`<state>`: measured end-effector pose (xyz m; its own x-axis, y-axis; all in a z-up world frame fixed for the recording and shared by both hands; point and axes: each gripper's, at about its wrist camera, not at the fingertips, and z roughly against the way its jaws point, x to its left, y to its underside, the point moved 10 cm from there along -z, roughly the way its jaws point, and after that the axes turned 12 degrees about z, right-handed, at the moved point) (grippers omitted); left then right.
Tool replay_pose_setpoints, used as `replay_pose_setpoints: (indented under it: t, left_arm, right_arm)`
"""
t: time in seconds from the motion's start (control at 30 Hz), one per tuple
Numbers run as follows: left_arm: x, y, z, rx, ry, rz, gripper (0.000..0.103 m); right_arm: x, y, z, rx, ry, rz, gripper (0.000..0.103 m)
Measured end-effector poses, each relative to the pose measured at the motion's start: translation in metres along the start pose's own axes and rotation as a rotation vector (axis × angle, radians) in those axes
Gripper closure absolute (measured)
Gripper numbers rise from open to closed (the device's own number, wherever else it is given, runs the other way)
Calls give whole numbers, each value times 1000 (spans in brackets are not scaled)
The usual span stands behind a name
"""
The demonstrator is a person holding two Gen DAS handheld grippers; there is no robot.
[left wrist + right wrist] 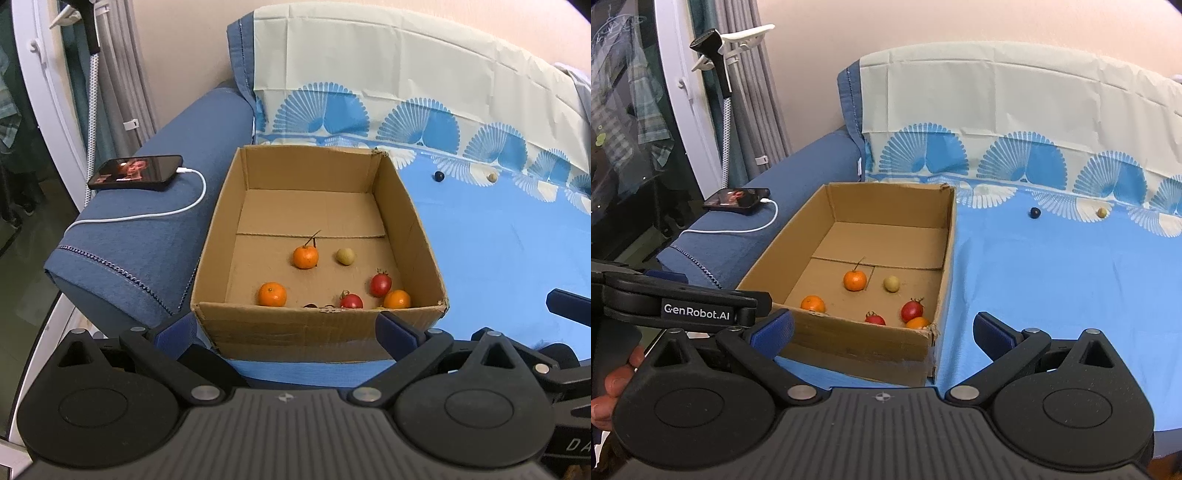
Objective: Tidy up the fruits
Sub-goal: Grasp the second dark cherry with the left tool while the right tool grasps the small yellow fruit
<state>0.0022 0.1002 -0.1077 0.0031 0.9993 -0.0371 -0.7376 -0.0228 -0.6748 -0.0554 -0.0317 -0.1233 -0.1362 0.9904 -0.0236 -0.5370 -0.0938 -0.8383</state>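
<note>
An open cardboard box (pixel 310 170) sits on a blue bed sheet. Inside lie three oranges, one with a stem (pixel 305 257), two red tomatoes (pixel 381 283) and a pale yellow-green fruit (pixel 345 256). Far behind the box on the sheet rest a dark round fruit (pixel 1035 213) and a small pale fruit (pixel 1102 212). My left gripper (pixel 284 332) is open and empty, low in front of the box's near wall. My right gripper (pixel 882 334) is also open and empty, at the box's (pixel 943 240) near right corner.
A phone (pixel 136 172) on a white charging cable lies on the blue sofa arm (pixel 147 240) left of the box. A patterned sheet (pixel 997 110) drapes the backrest. A hand (pixel 617 384) holds the left tool at the right wrist view's left edge. A window and curtain stand far left.
</note>
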Motion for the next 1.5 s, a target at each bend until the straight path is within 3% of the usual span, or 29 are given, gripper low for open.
replay_pose_setpoints:
  t: [0.23, 0.43, 0.7, 0.93, 1.07, 1.27, 1.5]
  left_arm:
    - [-20, -10, -13, 21, 11, -20, 0]
    - [-54, -25, -27, 36, 44, -58, 0]
    - [-132, -54, -61, 88, 119, -120, 0]
    - [-223, -91, -122, 130, 188, -137, 0]
    - [-280, -114, -178, 125, 179, -160, 0]
    - [-351, -138, -276, 148, 211, -149, 0]
    - [-388, -151, -384, 173, 188, -93, 0]
  right_arm:
    - [-23, 2, -10, 17, 11, -39, 1]
    - [-65, 0, -12, 6, 79, -52, 1]
    - [-163, 5, -15, -6, 228, -106, 1]
    - [-271, 8, -34, -19, 374, -142, 1]
    - [-341, 4, -65, -22, 438, -177, 1]
    - [-431, -5, -150, -7, 504, -180, 1]
    - [-512, -1, -267, 65, 481, -272, 1]
